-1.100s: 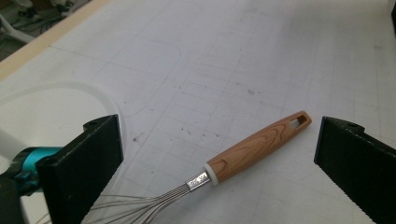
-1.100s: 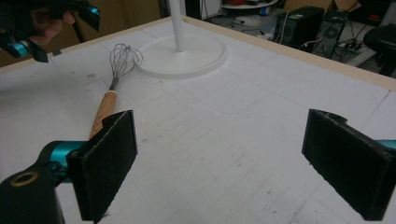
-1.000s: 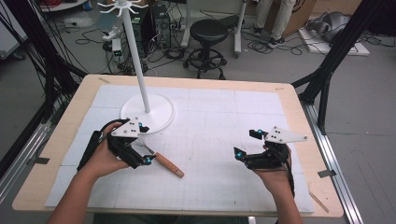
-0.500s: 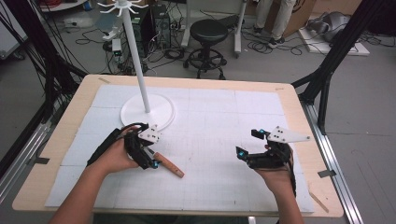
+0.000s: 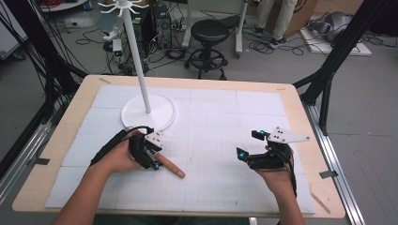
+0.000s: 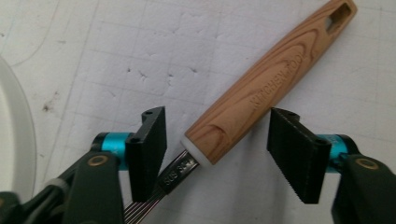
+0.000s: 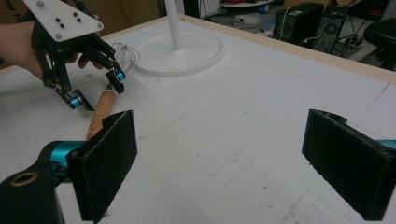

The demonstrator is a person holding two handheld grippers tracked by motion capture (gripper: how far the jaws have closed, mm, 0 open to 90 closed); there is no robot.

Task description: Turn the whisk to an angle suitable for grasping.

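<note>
Wood-handled whisk (image 6: pixel 261 88) lies flat on table, lower left of centre in high view. Left gripper (image 6: pixel 217 154) over it, jaws wide, straddling handle near wire end — no squeeze yet. Right gripper (image 7: pixel 219 172) wide open, empty, idle at lower right. White hook stand (image 5: pixel 133 51) upper left. Likely aim — hang whisk; pickup not done, all left.

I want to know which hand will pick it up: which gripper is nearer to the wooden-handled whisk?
Left. The left gripper is right at the whisk, open jaws on either side of its handle. The right gripper is open, well off to the whisk's right.
</note>
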